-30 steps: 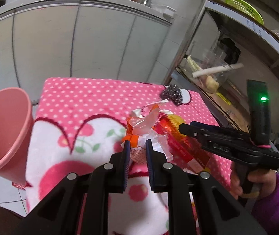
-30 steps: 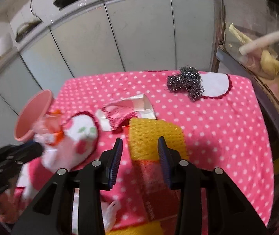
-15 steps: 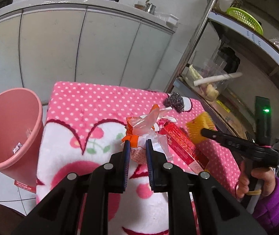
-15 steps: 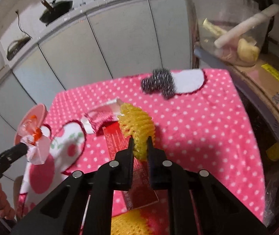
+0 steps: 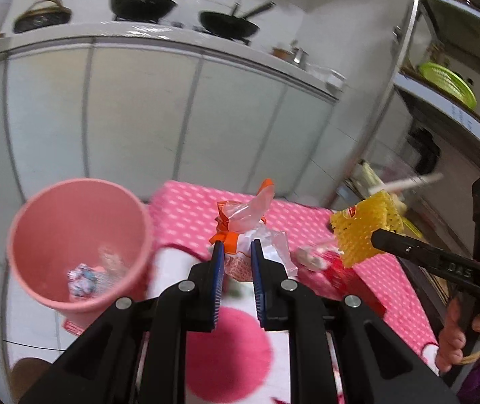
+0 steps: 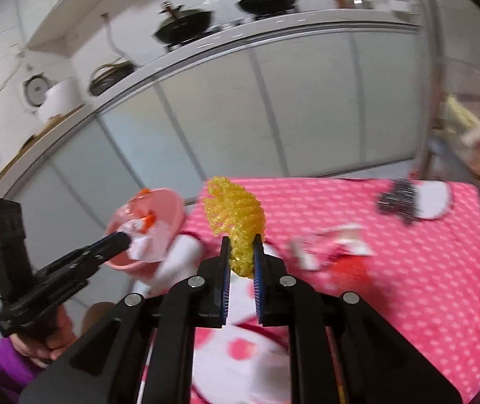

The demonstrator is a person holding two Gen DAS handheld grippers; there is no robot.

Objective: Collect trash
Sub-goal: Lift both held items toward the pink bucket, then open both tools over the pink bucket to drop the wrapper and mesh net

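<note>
Two pieces of trash hang in mid-air over a pink polka-dot tabletop (image 6: 391, 242): the left gripper (image 5: 236, 256) is clamped on a crumpled plastic wrapper (image 5: 250, 229), the right gripper (image 6: 241, 252) pinches a yellow foam net (image 6: 236, 222). The pink bin (image 5: 78, 239), scraps already at its bottom, stands just left of the wrapper. Both loads are light and springy; released short of the rim, the wrapper could snag on a pad or drift onto the floor, and the net could bounce off the edge. A red packet (image 5: 347, 269) waits on the cloth.

light: even, indoor | blur: motion, both views | edges: fisheye warp, dark corners
</note>
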